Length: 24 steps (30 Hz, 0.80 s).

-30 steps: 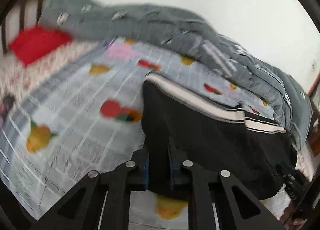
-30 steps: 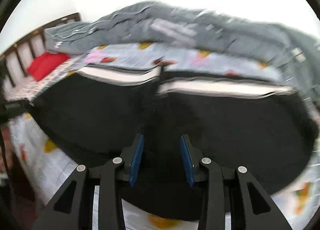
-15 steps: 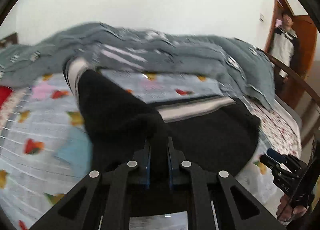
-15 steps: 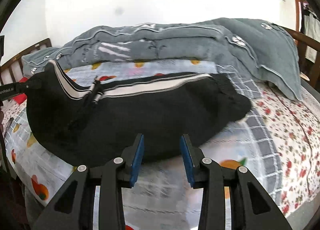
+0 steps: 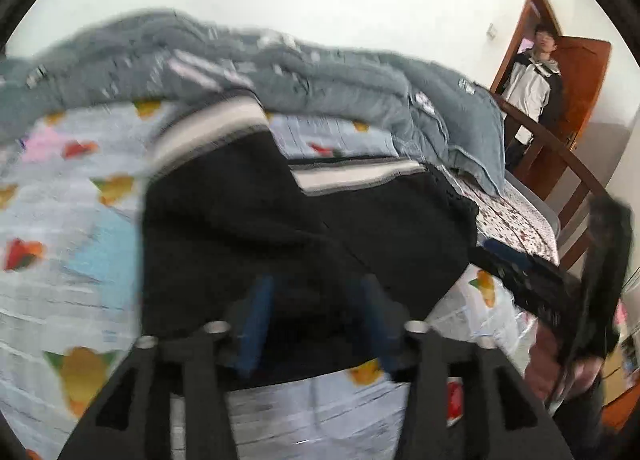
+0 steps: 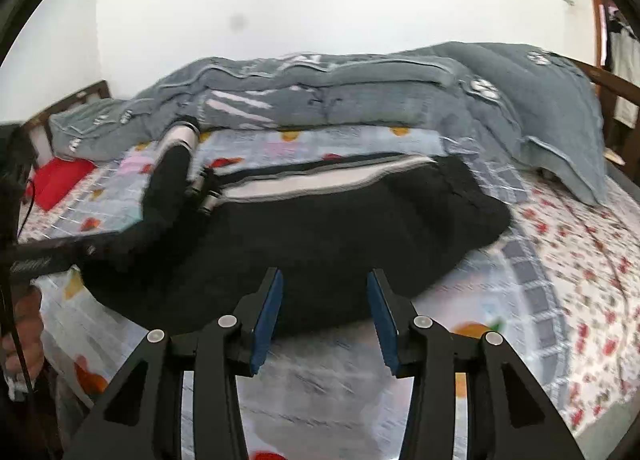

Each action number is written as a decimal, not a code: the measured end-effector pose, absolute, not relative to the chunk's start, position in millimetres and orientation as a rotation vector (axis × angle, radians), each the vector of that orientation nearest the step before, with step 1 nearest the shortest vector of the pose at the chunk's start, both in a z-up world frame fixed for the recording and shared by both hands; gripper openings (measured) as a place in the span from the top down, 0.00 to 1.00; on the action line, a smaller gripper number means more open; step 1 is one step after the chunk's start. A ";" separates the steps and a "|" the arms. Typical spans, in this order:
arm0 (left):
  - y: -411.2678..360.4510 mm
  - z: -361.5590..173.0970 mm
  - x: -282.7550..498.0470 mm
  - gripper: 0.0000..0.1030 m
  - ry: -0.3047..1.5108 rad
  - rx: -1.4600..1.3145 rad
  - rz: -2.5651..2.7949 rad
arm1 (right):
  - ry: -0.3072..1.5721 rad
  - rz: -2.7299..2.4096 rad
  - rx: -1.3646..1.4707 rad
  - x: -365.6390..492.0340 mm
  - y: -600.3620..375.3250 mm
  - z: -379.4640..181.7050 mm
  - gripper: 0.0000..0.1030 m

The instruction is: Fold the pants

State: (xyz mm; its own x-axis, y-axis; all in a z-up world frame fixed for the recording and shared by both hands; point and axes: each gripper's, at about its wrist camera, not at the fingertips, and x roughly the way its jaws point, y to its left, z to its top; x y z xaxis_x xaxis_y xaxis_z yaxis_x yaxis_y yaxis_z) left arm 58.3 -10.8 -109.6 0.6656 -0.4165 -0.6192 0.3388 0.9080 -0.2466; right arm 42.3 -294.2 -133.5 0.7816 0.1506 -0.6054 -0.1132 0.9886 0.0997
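Fruit-printed bedsheet (image 6: 320, 141) covers the bed, with a grey quilt (image 6: 360, 91) heaped along the far side against a white wall. On the sheet lie the black pants (image 6: 340, 227), side stripe up and one end doubled over at the left. Both grippers hang over the near edge with jaws spread wide and nothing between them: the left gripper (image 5: 316, 324) above the folded part, the right gripper (image 6: 325, 320) just short of the cloth. My judgement: press the fold flat and square the edges before gripping for the next fold.
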 end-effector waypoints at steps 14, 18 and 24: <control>73.5 -180.7 47.8 0.20 0.879 -0.201 -0.280 | 0.836 0.500 0.375 120.1 -203.6 -176.6 0.49; 62.2 -185.0 51.8 0.17 0.876 -0.191 -0.308 | 0.835 0.533 0.344 124.0 -182.1 -177.5 0.78; 35.6 -182.9 54.8 0.17 0.865 -0.176 -0.323 | 0.677 0.570 0.231 107.5 -188.7 -127.2 0.83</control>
State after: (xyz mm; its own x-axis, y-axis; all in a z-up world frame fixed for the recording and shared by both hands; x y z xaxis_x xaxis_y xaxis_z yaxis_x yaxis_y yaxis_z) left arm 54.8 35.6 -182.9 0.6044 -0.3484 -0.7165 0.2071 0.9371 -0.2810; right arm 107.5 -188.7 -127.2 0.6354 0.5664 -0.5248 -0.4206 0.8238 0.3799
